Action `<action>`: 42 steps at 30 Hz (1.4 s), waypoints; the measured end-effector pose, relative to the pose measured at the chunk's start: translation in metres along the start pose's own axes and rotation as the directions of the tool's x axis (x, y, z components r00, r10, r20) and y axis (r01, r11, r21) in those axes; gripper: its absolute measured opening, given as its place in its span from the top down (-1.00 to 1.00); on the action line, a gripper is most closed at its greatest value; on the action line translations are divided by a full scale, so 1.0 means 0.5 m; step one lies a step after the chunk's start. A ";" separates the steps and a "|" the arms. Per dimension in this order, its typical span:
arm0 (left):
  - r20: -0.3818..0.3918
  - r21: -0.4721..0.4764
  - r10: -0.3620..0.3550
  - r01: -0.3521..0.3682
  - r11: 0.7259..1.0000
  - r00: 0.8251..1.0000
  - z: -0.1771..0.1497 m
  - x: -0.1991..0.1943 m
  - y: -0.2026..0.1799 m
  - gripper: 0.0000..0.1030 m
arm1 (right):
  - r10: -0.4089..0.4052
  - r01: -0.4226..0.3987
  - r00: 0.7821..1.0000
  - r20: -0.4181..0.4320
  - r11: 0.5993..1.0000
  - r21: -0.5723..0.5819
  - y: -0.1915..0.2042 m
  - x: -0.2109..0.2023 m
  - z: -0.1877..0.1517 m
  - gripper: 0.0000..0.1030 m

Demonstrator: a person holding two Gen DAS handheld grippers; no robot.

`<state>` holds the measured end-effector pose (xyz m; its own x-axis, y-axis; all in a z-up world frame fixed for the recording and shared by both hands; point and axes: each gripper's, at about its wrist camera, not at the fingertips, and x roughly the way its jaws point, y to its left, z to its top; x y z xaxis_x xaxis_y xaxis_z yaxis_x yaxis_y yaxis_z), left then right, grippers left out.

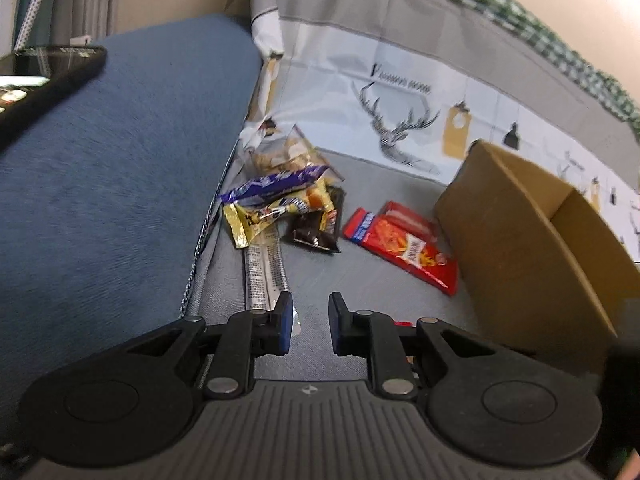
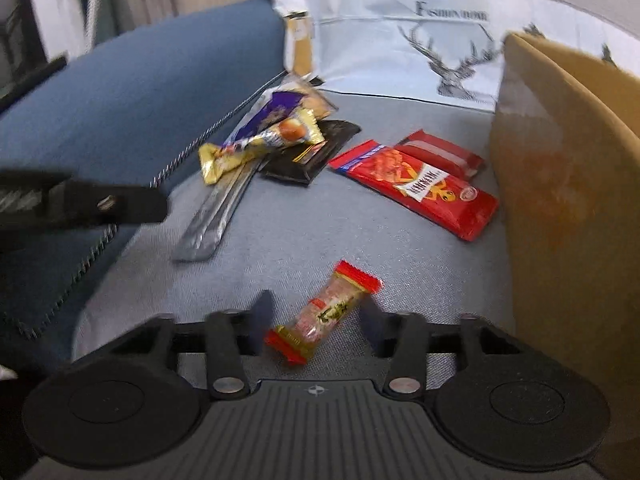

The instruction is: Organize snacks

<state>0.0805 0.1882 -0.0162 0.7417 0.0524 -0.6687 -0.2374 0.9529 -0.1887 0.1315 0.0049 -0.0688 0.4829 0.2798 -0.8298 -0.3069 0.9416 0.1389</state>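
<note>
The left gripper [image 1: 310,320] stands slightly open with nothing between its fingers, a silver wrapper [image 1: 266,276] just beyond. The right gripper [image 2: 316,320] straddles a red-ended candy [image 2: 324,312] on the grey cushion [image 2: 280,240], fingers blurred and apart from it. A snack pile [image 2: 272,132] lies far left, red packets [image 2: 416,184] beside the box [image 2: 568,184] at right.

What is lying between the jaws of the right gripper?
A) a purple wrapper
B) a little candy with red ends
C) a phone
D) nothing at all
B: in the right wrist view the small red-ended candy lies on the grey cushion between the right gripper jaws, which stand apart from it.
</note>
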 end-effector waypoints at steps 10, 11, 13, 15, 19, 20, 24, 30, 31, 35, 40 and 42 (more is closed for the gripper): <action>-0.069 0.006 0.215 -0.215 0.977 0.974 0.020 0.137 -0.021 0.05 | -0.028 0.028 0.999 -0.028 1.000 -0.002 -0.028 -0.016 -0.004 0.54; -0.085 0.011 0.239 -0.239 0.971 0.967 0.020 0.150 -0.020 0.05 | -0.025 0.025 0.999 -0.031 1.000 0.002 -0.028 -0.017 -0.003 0.54; -0.100 0.020 0.253 -0.252 0.967 0.962 0.019 0.167 -0.019 0.05 | -0.022 0.022 0.999 -0.037 1.000 0.001 -0.028 -0.015 -0.003 0.54; -0.095 0.040 0.254 -0.251 0.967 0.963 0.018 0.168 -0.023 0.25 | -0.022 0.022 0.999 -0.041 1.000 0.000 -0.029 -0.015 -0.002 0.54; -0.078 0.052 0.225 -0.221 0.974 0.971 0.018 0.145 -0.028 0.29 | -0.020 0.020 0.999 -0.041 1.000 -0.005 -0.030 -0.014 -0.003 0.54; -0.068 0.042 0.211 -0.208 0.977 0.975 0.019 0.134 -0.025 0.29 | -0.021 0.021 0.999 -0.038 1.000 -0.007 -0.029 -0.014 -0.003 0.54; -0.078 -0.010 0.149 -0.150 0.989 0.986 0.018 0.091 -0.018 0.29 | -0.014 0.014 0.999 -0.034 1.000 -0.005 -0.028 -0.020 -0.007 0.56; -0.161 -0.059 0.048 -0.058 0.997 0.986 0.000 0.031 -0.009 0.29 | 0.000 0.000 1.000 -0.014 1.000 -0.005 -0.025 -0.043 -0.013 0.64; -0.172 -0.068 0.035 -0.048 0.997 0.984 -0.005 0.024 -0.006 0.29 | 0.002 -0.002 1.000 -0.009 1.000 -0.007 -0.024 -0.049 -0.014 0.66; -0.276 -0.096 -0.042 0.016 0.995 0.960 -0.023 0.021 -0.001 0.28 | 0.001 -0.001 1.000 -0.001 1.000 -0.019 -0.019 -0.068 -0.022 0.67; -0.369 -0.099 -0.068 0.034 0.994 0.927 -0.035 0.047 -0.009 -0.19 | 0.017 -0.017 1.000 -0.026 1.000 -0.010 -0.022 -0.078 -0.037 0.62; -0.354 -0.099 -0.060 0.027 0.995 0.933 -0.037 0.047 -0.013 -0.20 | 0.024 -0.024 0.999 -0.031 1.000 -0.005 -0.025 -0.081 -0.041 0.48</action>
<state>0.0881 0.1777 -0.0440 0.4848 -0.1141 -0.8671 -0.2789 0.9195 -0.2769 0.0988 -0.0221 -0.0481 0.4494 0.2964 -0.8427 -0.3228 0.9335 0.1562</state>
